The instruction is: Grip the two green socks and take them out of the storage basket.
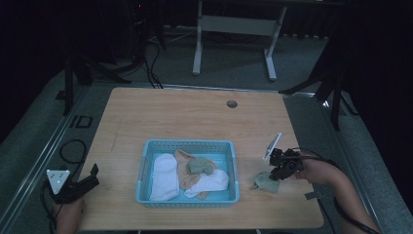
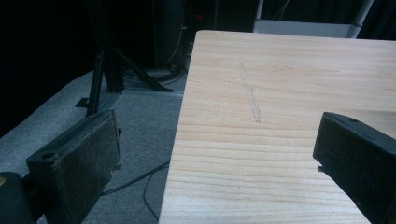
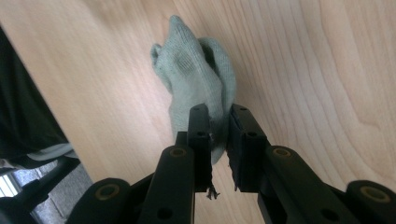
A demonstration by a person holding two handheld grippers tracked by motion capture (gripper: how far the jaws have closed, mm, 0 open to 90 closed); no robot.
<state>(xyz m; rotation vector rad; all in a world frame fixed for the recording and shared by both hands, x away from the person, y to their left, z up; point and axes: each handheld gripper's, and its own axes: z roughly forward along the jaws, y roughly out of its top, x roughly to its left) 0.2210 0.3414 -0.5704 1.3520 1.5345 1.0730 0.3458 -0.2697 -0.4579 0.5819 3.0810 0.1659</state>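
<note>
1. The right gripper (image 1: 278,174) is low over the bench (image 1: 185,117), to the right of the basket (image 1: 146,168), with its jaws nearly closed on a green sock (image 1: 267,182).
2. In the right gripper view the sock (image 3: 196,79) lies bunched on the wood, its near end pinched between the two black jaws of the right gripper (image 3: 218,126); only a thin gap shows between them.
3. The sock rests on the bench just outside the basket's right wall, near the front edge.
4. The left gripper (image 1: 83,183) sits at the bench's front left corner, well apart from the basket.
5. In the left gripper view its jaws stand wide apart with nothing between them, and bare wood (image 2: 280,93) and floor lie beyond.
6. Inside the basket lie a white sock (image 1: 163,178), a peach one (image 1: 187,181), another white one (image 1: 214,181) and what looks like a second green sock (image 1: 198,165), though the picture is dim.
</note>
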